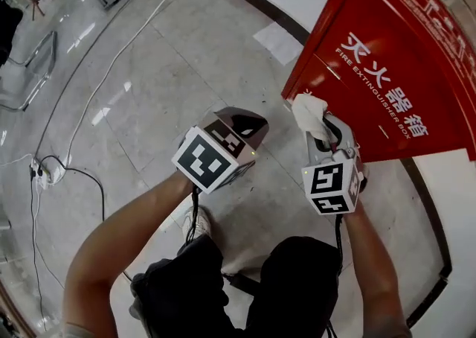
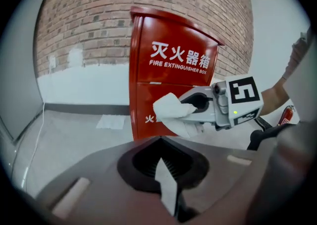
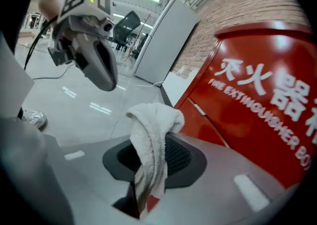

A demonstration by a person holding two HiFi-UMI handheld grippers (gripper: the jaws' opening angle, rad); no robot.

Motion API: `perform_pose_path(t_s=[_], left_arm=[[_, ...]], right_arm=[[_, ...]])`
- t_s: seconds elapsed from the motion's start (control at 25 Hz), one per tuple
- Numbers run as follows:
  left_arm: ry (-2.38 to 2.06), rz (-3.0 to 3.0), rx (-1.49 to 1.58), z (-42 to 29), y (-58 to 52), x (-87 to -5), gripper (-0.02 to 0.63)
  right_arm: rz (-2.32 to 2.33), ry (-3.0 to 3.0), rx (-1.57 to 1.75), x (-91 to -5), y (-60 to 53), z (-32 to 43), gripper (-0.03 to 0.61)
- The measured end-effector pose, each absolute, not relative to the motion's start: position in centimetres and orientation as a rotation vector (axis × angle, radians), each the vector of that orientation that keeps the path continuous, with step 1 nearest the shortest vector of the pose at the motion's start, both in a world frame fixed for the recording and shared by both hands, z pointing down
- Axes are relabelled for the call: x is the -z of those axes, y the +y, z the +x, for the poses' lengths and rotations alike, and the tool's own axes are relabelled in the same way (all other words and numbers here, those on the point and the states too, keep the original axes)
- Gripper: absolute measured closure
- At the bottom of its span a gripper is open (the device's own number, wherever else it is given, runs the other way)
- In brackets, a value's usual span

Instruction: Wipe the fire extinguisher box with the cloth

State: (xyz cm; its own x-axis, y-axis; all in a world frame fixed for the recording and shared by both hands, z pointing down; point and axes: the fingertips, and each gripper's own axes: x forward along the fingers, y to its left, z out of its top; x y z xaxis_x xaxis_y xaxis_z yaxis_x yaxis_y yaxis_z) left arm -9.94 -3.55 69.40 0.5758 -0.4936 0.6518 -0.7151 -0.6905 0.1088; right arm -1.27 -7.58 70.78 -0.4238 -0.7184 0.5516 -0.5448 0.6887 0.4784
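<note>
While your right gripper (image 1: 320,126) is clamped on the crumpled white terry cloth (image 1: 307,111), the tall red metal fire extinguisher box (image 1: 394,68) stands upright, near at its one o'clock, and your left gripper (image 1: 249,126), jaws together and empty, hangs farther away at nine o'clock.

Fluffy terry cloth (image 3: 151,140); glossy red metal fire extinguisher box (image 1: 387,68).

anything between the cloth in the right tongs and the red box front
Nothing visible. The cloth, clamped in the right tongs, is close to the front of the fire extinguisher box with no object between them. The left tongs are off to the side, over the floor.
</note>
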Motion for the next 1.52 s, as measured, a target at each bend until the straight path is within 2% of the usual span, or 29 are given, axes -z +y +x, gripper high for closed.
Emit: perform_pose_path(t_s=[0.28,0.64,0.8,1.08,1.52], left_arm=[[-0.883,2.683,-0.907,0.9,-2.3,-61.8,0.614],[-0.771,2.689,-0.949,12.4,0.6,-59.0,0.614],[-0.735,2.751,-0.997,16.1,-0.2,-57.5,0.614],[-0.635,2.758,-1.018,17.9,-1.1,-59.0,0.614],[-0.603,2.786,-1.099,17.8,-2.4,-60.4,0.614]], right_arm=[[1.161,-2.27,0.293,-61.8,-2.9,8.3,0.457],[1.457,-2.37,0.197,-54.7,-0.9,22.8,0.457],[1.529,-2.52,0.199,-50.6,-2.5,25.0,0.457],[1.505,-2.616,0.205,-50.3,-5.2,25.7,0.457],[1.712,-2.495,0.137,-51.3,-17.5,33.3,0.46]])
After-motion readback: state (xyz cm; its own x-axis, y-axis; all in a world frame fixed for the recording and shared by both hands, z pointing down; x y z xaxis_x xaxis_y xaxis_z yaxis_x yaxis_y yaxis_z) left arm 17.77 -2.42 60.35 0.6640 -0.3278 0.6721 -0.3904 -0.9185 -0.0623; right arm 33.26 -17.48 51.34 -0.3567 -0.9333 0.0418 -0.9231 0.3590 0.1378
